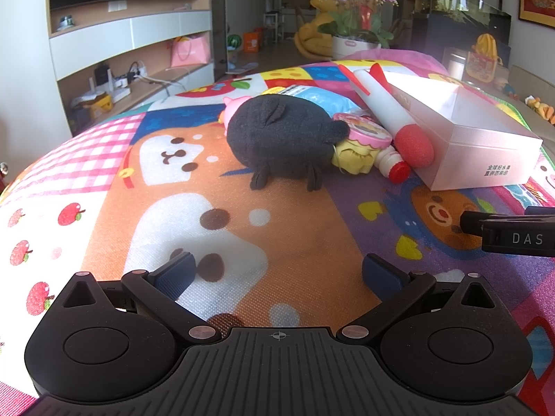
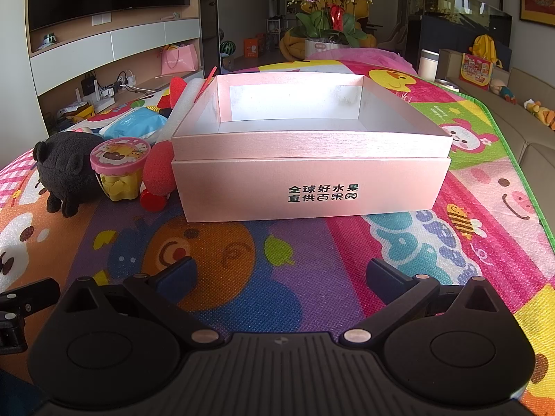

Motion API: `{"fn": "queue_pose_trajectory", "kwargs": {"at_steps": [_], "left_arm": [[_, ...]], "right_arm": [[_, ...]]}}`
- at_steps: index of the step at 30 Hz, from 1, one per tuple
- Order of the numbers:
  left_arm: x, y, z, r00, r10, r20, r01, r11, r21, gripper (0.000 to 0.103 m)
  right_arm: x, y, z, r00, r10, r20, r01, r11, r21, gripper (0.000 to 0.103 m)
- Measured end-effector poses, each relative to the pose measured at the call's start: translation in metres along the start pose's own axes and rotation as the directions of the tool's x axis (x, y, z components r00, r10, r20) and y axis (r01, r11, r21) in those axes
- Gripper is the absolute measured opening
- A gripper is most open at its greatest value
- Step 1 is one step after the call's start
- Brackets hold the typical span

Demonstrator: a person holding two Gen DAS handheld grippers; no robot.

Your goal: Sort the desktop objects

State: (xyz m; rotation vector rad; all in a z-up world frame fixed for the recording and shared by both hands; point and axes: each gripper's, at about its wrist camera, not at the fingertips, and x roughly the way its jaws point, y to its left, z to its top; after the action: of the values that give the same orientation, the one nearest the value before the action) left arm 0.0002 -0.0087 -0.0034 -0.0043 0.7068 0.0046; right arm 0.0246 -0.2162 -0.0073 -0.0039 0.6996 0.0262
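Observation:
A black plush toy (image 1: 281, 138) lies on the cartoon play mat (image 1: 295, 215), straight ahead of my left gripper (image 1: 279, 274), which is open with only mat between its fingers. Beside the plush sit a pink-lidded yellow tub (image 1: 364, 138), a small red-capped bottle (image 1: 395, 166) and a white foam rocket with a red tip (image 1: 392, 114). An open pink box (image 2: 312, 180) with an empty white inside stands right in front of my right gripper (image 2: 282, 275), also open and holding nothing. The plush (image 2: 66, 170), tub (image 2: 119, 170) and rocket's red tip (image 2: 158, 170) lie left of the box.
A blue wipes pack (image 2: 135, 124) lies behind the toys. The other gripper's black finger (image 1: 503, 232) pokes in at the right of the left wrist view. Beyond the mat are a TV shelf (image 1: 131, 52), an orchid pot (image 2: 329, 10) and a sofa (image 2: 530, 128) with toys.

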Motion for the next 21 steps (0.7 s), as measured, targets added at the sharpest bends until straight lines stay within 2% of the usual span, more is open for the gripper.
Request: {"fn": "queue_pose_trajectory", "kwargs": {"at_steps": [11, 14, 17, 21], "left_arm": [[0.001, 0.0, 0.0, 1.0, 0.002, -0.001, -0.002, 1.0, 0.0, 0.103], [0.001, 0.0, -0.001, 1.0, 0.003, -0.002, -0.003, 1.0, 0.0, 0.103], [0.001, -0.001, -0.001, 1.0, 0.002, -0.005, -0.002, 1.0, 0.004, 0.103], [0.002, -0.001, 0.001, 1.0, 0.003, -0.019, -0.003, 1.0, 0.012, 0.103]], "right_arm": [[0.004, 0.006, 0.003, 1.0, -0.018, -0.002, 0.018, 1.0, -0.014, 0.103], [0.003, 0.002, 0.003, 1.0, -0.001, -0.004, 0.001, 1.0, 0.004, 0.103], [-0.003, -0.004, 0.003, 0.998, 0.039, -0.05, -0.04, 0.999, -0.018, 0.103], [-0.012, -0.006, 0.0, 0.995, 0.038, -0.091, -0.042, 0.998, -0.043, 0.103]]}}
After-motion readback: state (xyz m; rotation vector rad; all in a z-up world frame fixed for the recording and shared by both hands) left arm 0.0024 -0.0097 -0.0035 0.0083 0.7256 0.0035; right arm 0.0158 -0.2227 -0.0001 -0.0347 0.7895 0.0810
